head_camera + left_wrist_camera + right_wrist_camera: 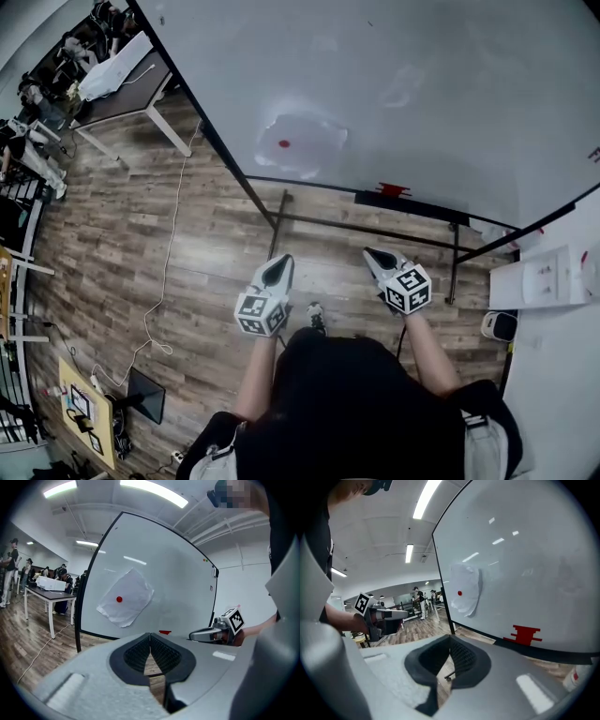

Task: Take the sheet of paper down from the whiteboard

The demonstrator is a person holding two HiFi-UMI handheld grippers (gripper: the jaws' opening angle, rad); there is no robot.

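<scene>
A crumpled white sheet of paper (302, 142) (125, 598) (467, 589) hangs on the whiteboard (403, 84), pinned by a round red magnet (284, 143) (119, 599) (460, 593). My left gripper (280, 263) (150, 635) is held low in front of the board, well short of the paper, jaws shut and empty. My right gripper (377, 255) (450, 638) hangs beside it to the right, also shut with nothing in it. Each gripper shows in the other's view: the right gripper (213, 632) and the left gripper (389, 616).
The whiteboard stands on a black frame (281, 217) over a wood floor. A red eraser (393, 189) (526, 635) lies on its tray. A table (122, 94) (47, 590) and people are at the left. A white cable (167, 262) runs across the floor.
</scene>
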